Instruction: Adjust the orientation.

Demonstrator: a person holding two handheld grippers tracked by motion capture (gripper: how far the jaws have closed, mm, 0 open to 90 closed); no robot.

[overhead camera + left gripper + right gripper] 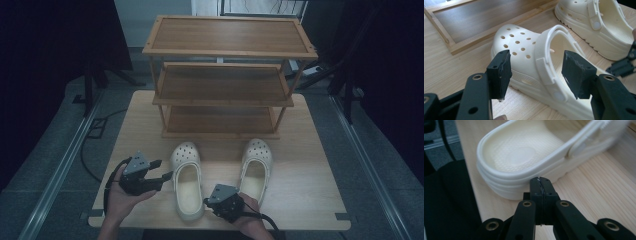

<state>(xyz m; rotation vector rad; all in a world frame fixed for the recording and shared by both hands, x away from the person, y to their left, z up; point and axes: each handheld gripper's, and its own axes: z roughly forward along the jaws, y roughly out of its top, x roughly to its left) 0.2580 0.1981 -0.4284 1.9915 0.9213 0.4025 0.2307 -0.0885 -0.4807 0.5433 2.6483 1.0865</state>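
Beside left clog (187, 180), left gripper (161, 170) open, right gripper (206, 201) closed — touching heel rim.

Your left clog (529, 50): cream moulded foam-like plastic, matt, perforated top, ribbed strap, pebbled footbed. Your gripper pads (501, 72): black rubbery, scuffed. Table (310, 175): pale wood grain, smooth. Rack (225, 35): brown wood, satin.

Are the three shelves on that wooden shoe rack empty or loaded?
Empty. All three tiers of the shoe rack show bare wood.
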